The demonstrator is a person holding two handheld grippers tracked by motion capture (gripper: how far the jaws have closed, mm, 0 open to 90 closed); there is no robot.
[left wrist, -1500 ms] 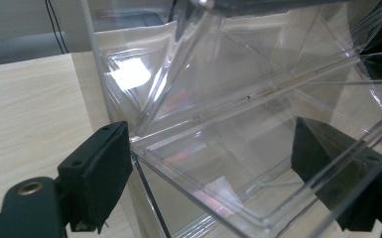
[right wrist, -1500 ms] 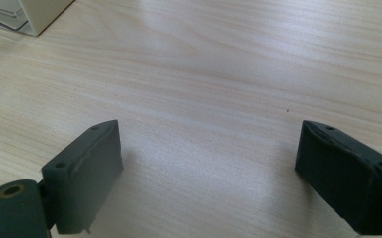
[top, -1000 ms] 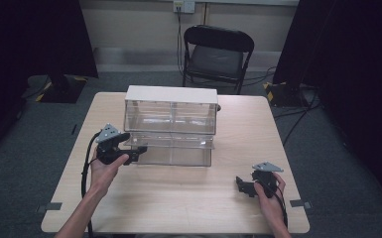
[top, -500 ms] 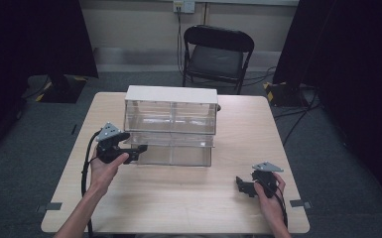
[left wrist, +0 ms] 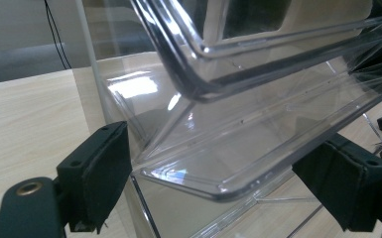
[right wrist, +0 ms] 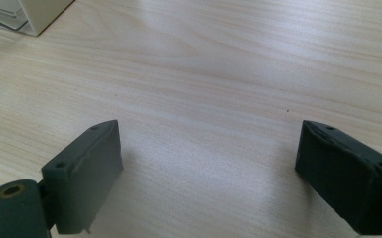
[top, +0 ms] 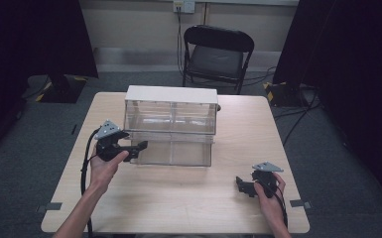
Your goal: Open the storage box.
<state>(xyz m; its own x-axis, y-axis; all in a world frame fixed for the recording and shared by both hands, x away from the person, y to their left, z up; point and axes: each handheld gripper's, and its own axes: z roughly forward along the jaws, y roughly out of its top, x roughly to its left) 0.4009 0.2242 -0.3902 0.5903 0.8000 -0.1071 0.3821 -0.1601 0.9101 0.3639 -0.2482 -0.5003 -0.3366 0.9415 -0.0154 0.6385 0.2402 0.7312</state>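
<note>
A clear plastic drawer unit with a white top stands mid-table, its lower drawer pulled out toward me. My left gripper is at the drawer's left front corner. In the left gripper view its jaws stand wide on either side of the drawer's clear rim, open and not pressing it. My right gripper rests low over bare wood near the front right of the table; in the right gripper view it is open with nothing between its pads.
A black folding chair stands behind the table. Dark curtains hang at both sides. A corner of the drawer unit appears at the top left of the right gripper view. Cables trail from both grippers over the table's front edge.
</note>
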